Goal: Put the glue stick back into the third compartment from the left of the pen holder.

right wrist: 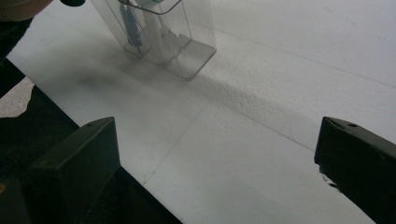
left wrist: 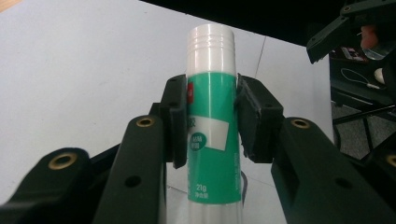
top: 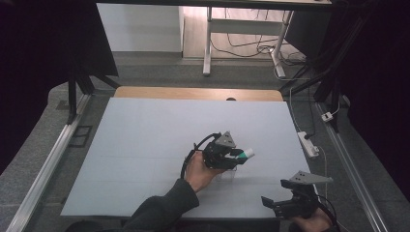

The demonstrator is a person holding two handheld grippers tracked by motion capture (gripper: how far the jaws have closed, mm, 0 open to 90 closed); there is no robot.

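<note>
The left claw (left wrist: 212, 121) grips 1 green-and-white glue stick (left wrist: 212, 116) by its middle, held just above the clear plastic holder (right wrist: 161, 35) on the white bench (top: 145, 145). This looks like the placing step; next comes lowering the stick into the holder. The right claw (top: 278, 205) waits wide open, near the holder's right. I count 2 claws, 1 holder.

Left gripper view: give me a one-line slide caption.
Left gripper clamps a green-and-white glue stick by its body, white cap pointing away, above the white table.
</note>
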